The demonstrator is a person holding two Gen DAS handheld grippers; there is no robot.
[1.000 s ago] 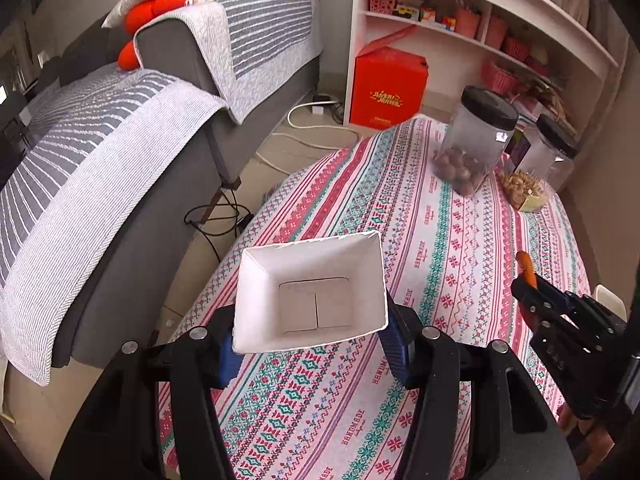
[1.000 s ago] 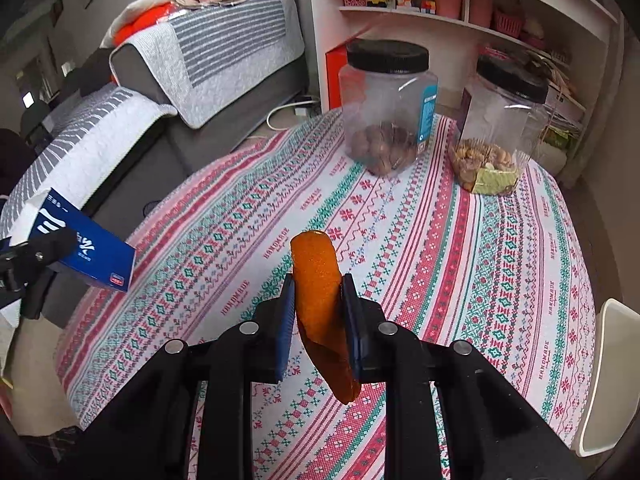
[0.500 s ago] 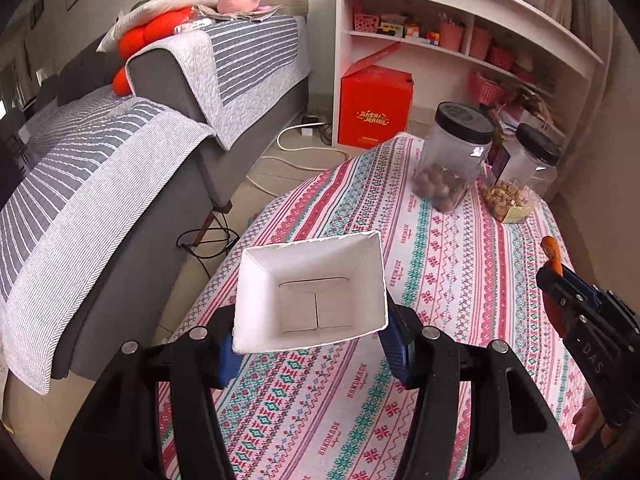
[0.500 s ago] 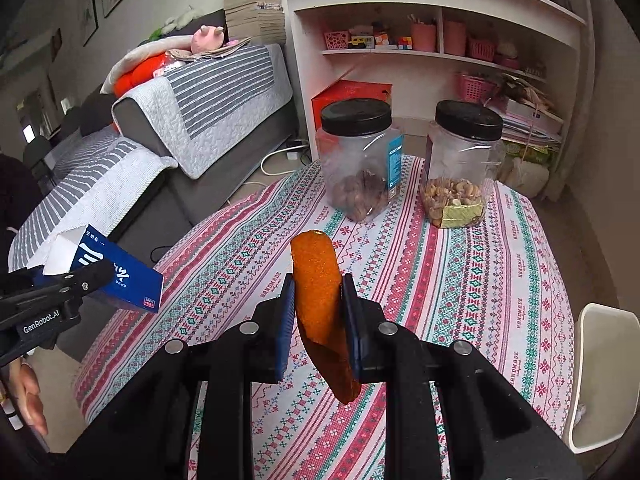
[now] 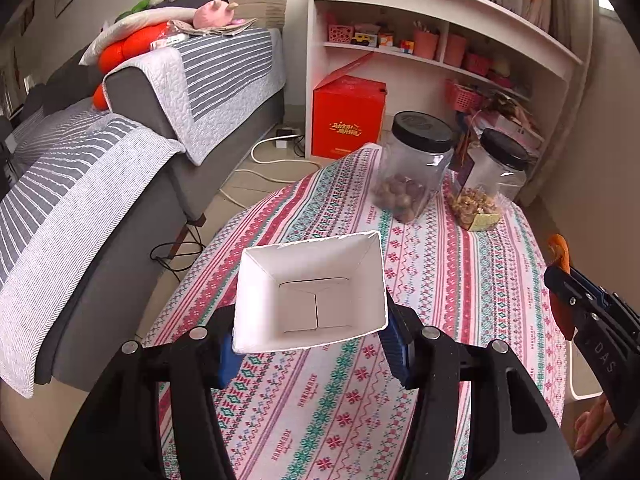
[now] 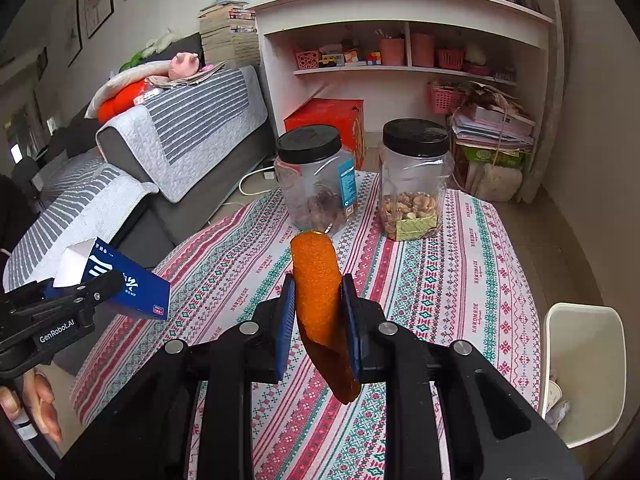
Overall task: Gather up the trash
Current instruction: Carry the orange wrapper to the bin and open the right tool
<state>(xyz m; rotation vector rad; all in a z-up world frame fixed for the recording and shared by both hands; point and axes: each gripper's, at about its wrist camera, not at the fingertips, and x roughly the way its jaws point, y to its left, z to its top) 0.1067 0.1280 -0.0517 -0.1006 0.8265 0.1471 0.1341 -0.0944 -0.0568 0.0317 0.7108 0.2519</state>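
Note:
My left gripper [image 5: 312,344] is shut on an empty open carton [image 5: 312,296], white inside and blue outside, held above the patterned tablecloth [image 5: 440,280]. In the right wrist view the carton [image 6: 124,284] shows at the left, clamped in the left gripper [image 6: 68,300]. My right gripper [image 6: 318,316] is shut on a strip of orange peel [image 6: 318,280], held upright above the table. In the left wrist view the peel [image 5: 560,252] and the right gripper [image 5: 568,284] show at the right edge.
Two clear jars with black lids [image 6: 316,184] [image 6: 414,184] stand at the table's far side. A white bin [image 6: 582,368] stands on the floor right of the table. A grey sofa [image 5: 100,168] is left; shelves [image 6: 400,68] and a red box [image 5: 348,120] behind.
Both grippers have risen and pulled back from the table, still holding the carton and the peel. The jars look farther away and the white bin has come into view.

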